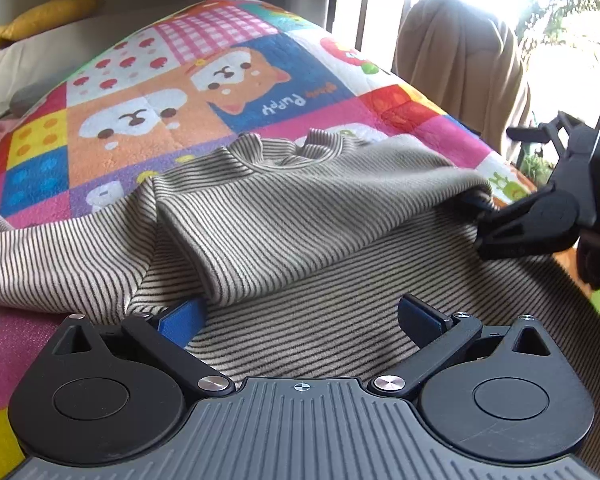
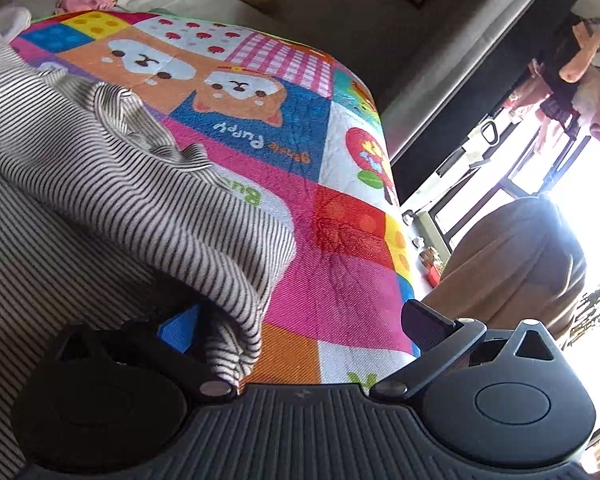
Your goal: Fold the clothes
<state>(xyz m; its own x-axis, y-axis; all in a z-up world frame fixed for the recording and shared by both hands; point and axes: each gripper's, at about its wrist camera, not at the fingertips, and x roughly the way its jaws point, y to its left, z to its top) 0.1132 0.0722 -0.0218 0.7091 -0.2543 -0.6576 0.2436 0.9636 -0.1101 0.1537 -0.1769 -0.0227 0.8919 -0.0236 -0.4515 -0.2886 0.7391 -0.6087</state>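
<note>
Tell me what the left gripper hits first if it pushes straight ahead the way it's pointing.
The left gripper, jaws open, would most likely run into the raised fold of the striped sweater draped just ahead of its fingers; the flat striped layer already lies under them. Beyond that comes the patchwork mat. Depth is uncertain.

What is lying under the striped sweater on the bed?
Under the striped sweater lies a colorful puppy-print quilt, visible all around it. Its folded-over upper layer rests on its own lower layer. Whatever the quilt shows beneath the sweater is covered and cannot be seen.
</note>
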